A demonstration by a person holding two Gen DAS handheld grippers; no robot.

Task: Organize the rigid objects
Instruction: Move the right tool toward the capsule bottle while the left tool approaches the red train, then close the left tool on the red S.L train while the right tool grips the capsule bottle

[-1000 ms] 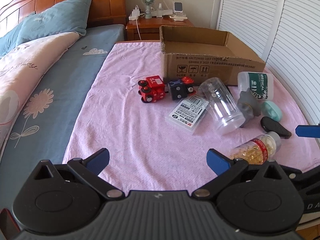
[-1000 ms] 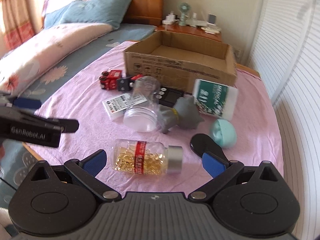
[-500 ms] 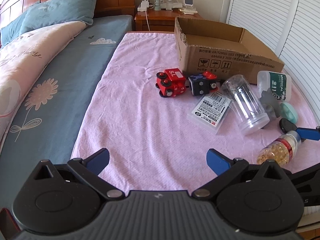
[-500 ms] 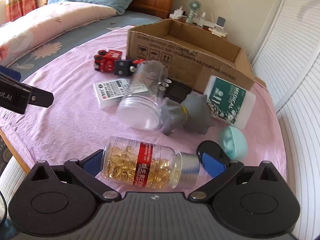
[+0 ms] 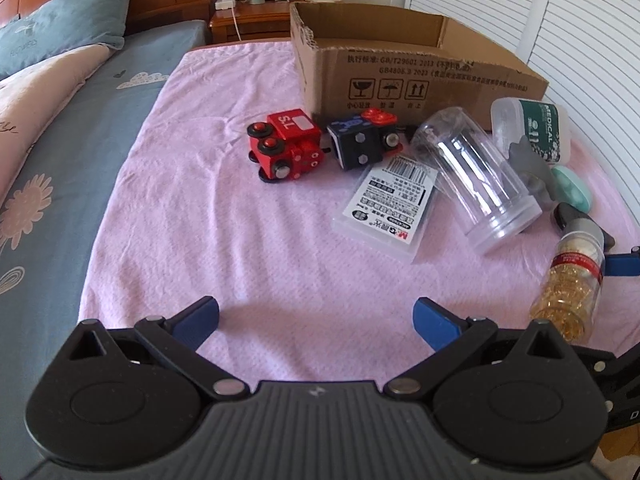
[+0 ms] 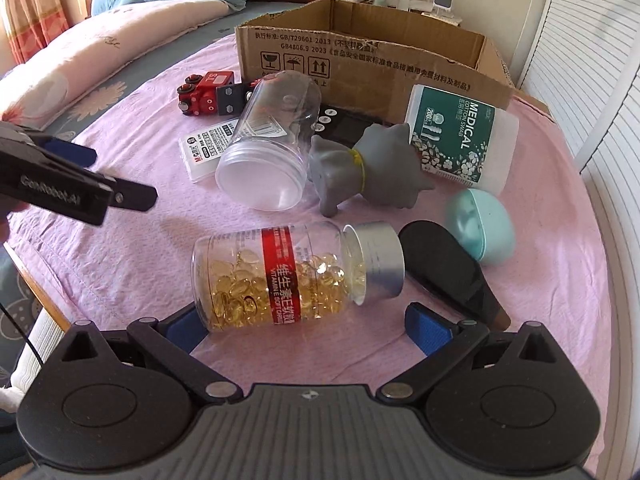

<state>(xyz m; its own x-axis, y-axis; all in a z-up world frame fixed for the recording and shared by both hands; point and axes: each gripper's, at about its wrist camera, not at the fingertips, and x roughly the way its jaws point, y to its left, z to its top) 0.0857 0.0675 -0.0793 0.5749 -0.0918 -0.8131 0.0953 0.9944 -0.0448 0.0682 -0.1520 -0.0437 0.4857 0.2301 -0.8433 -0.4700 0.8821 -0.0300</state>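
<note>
- The right tool is spread wide, its blue fingers to either side of the softgel bottle, which lies on its side on the pink cloth
- That bottle looks stiff, smooth and probably slippery, with loose capsules that may shift; the labelled middle seems the safest hold
- The left tool is also wide, with nothing between its fingers
- Farther off, the clear jar looks light and likely to roll
- Behind everything, the open cardboard box appears to be the destination
</note>
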